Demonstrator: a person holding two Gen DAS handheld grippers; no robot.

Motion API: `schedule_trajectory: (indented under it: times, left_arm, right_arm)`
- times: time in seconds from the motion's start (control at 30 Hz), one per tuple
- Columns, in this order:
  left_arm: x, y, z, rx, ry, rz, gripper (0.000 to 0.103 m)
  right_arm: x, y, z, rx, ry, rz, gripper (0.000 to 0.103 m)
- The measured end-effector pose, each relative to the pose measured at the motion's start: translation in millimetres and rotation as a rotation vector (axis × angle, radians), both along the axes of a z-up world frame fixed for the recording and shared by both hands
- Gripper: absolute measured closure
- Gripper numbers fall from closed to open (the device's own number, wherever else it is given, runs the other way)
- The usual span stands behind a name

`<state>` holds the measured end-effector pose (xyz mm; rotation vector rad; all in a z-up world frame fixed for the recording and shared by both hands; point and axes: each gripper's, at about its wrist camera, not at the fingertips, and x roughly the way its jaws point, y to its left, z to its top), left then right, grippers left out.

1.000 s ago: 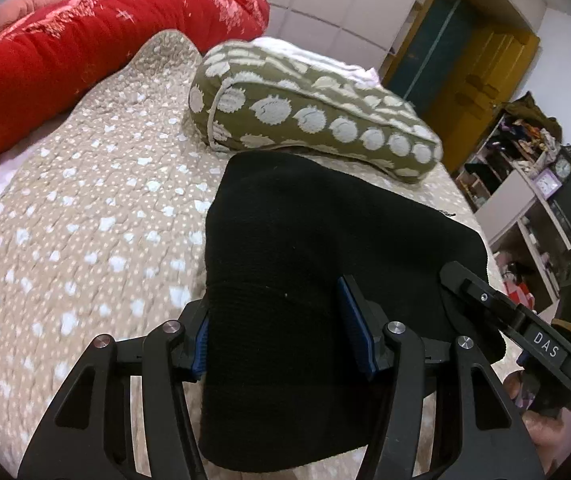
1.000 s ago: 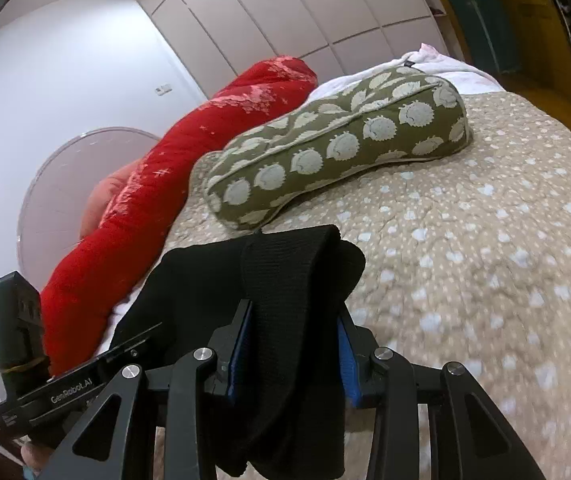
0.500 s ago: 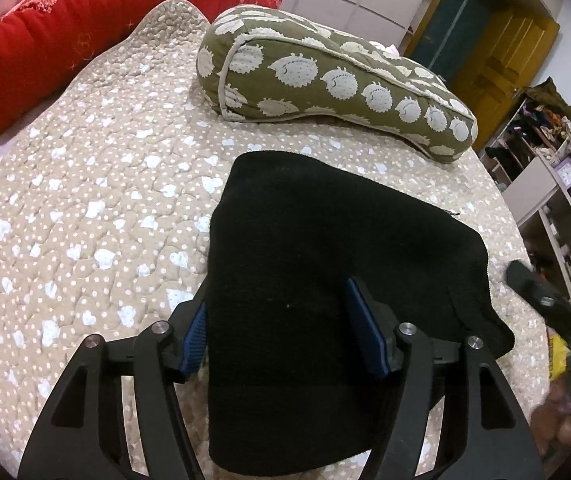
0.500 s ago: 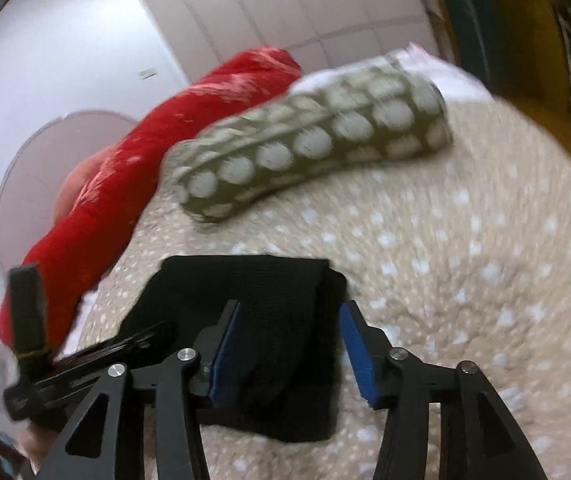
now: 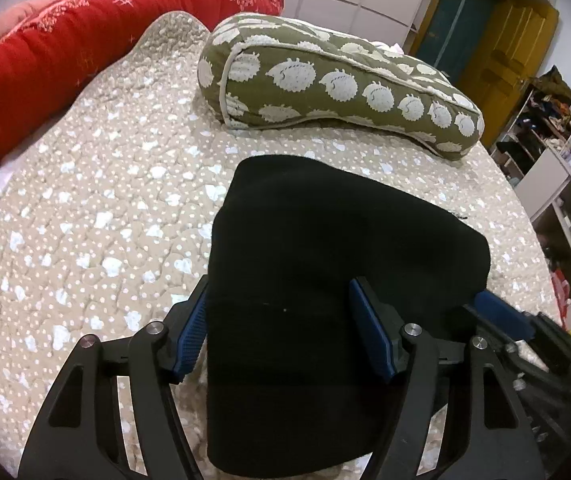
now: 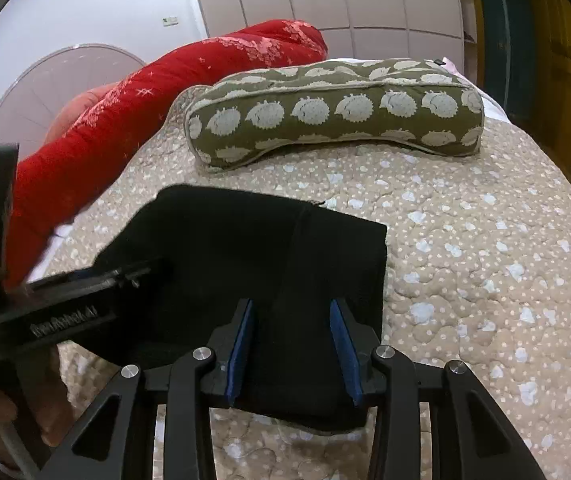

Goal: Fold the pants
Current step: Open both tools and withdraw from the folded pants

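The black pants (image 5: 317,280) lie folded into a compact rectangle on the beige quilted bed (image 5: 97,220); they also show in the right wrist view (image 6: 253,248). My left gripper (image 5: 281,332) is open, its blue pads straddling the near edge of the folded pants. My right gripper (image 6: 291,344) is open too, its pads either side of the pants' near right corner. In the left wrist view the right gripper (image 5: 501,320) shows at the pants' right edge. In the right wrist view the left gripper (image 6: 73,296) crosses at the left.
A green hedgehog-print bolster (image 5: 337,84) lies across the bed beyond the pants, also in the right wrist view (image 6: 337,112). A red quilt roll (image 5: 85,36) lies along the left side. Shelves (image 5: 557,168) and a yellow door (image 5: 501,48) stand to the right.
Both grippers have opened and let go of the pants, which have dropped flat onto the bed. The right gripper has pulled back toward the near right corner.
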<state>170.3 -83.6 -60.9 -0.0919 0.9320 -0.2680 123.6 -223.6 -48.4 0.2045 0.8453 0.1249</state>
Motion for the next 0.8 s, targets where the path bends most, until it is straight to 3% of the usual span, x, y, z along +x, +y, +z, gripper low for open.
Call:
schedule_trajectory:
  times: [0.33, 0.5, 0.8]
  left_arm:
    - [-17.7, 3.1, 19.0, 0.059, -0.075, 0.023, 0.035]
    - [-27.1, 4.2, 19.9, 0.111, -0.091, 0.039, 0.035]
    - [-63.2, 11.4, 36.2, 0.154, -0.182, 0.087, 0.035]
  right_arm:
    - [-4.8, 0.4, 24.9, -0.008, -0.040, -0.055, 0.065]
    - [2.8, 2.7, 10.9, -0.034, 0.027, -0.075, 0.065]
    - [-31.0, 3.4, 29.5, -0.022, -0.032, -0.103, 0.063]
